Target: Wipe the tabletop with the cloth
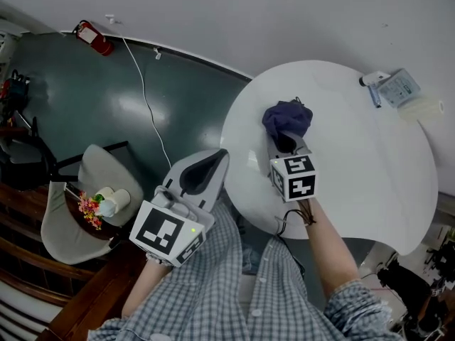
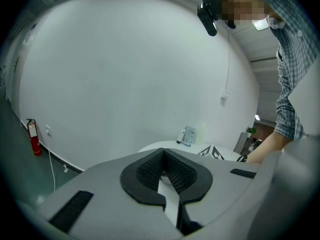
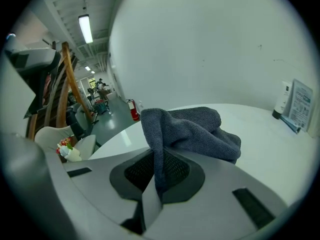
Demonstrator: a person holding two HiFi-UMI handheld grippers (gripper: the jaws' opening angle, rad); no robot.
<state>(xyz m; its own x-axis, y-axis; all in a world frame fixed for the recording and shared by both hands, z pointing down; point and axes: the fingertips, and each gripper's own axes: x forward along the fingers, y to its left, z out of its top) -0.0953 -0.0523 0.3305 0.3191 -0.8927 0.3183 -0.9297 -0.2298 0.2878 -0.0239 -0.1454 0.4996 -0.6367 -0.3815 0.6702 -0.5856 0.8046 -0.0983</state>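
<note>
The right gripper (image 3: 158,180) has its jaws closed on a fold of the dark blue cloth (image 3: 196,130), which rises from between the black mesh pads (image 3: 176,172) and bunches up in a soft heap just beyond the tips. From the head view, the cloth (image 1: 287,118) sits crumpled ahead of the right gripper (image 1: 286,143) over the left part of the round white tabletop (image 1: 362,176); whether the heap rests on the surface or hangs just above it is not clear. The left gripper (image 2: 163,156) has its jaws drawn together with nothing between them, and the head view shows it (image 1: 202,170) held off the tabletop's left edge, above the dark green floor (image 1: 85,105), well apart from the cloth. At the far right rim of the tabletop lie a small packet (image 1: 399,87) and a slim tube (image 1: 374,94) beside it. On the floor to the left stands a pale chair (image 1: 67,219) beside a small bunch of flowers (image 1: 90,208), and a red fire extinguisher (image 1: 94,38) leans at the foot of the white wall (image 1: 284,13).
</note>
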